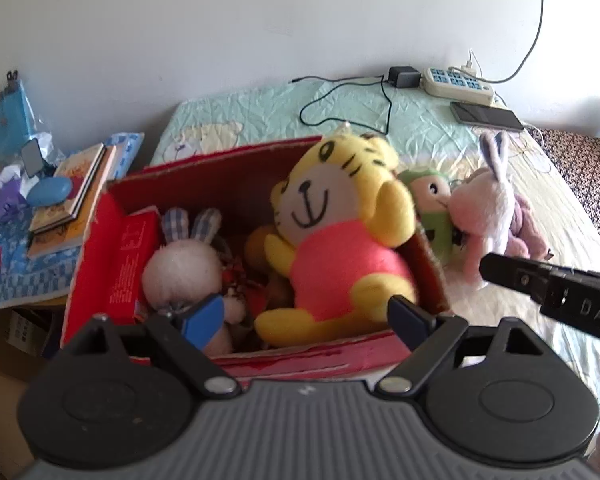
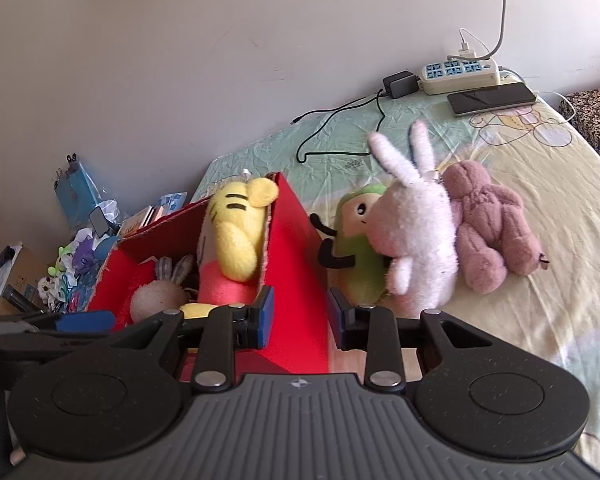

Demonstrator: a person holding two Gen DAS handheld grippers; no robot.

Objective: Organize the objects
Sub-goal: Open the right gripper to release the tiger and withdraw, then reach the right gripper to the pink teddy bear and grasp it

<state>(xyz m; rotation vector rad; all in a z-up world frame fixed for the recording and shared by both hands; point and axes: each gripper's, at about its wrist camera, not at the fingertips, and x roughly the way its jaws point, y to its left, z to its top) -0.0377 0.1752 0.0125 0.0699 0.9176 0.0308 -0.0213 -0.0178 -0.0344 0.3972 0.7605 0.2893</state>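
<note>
A red cardboard box (image 1: 228,168) (image 2: 300,264) sits on the bed. In it are a yellow tiger plush (image 1: 332,224) (image 2: 236,236) in a pink shirt and a white bunny plush (image 1: 184,268) (image 2: 156,296) with checked ears. My left gripper (image 1: 306,316) is open over the box's near edge, jaws either side of the tiger's feet, holding nothing. To the right of the box lie a green plush (image 1: 432,208) (image 2: 360,248), a pink-white rabbit plush (image 1: 488,208) (image 2: 416,236) and a mauve plush (image 2: 488,228). My right gripper (image 2: 300,316) is open and empty, in front of the box's right wall.
A power strip (image 2: 460,74), charger (image 2: 400,84), black cable (image 2: 340,120) and phone (image 2: 492,98) lie at the bed's far end. A cluttered side table with books (image 1: 72,196) stands left of the box. The right gripper's finger (image 1: 548,284) shows in the left wrist view.
</note>
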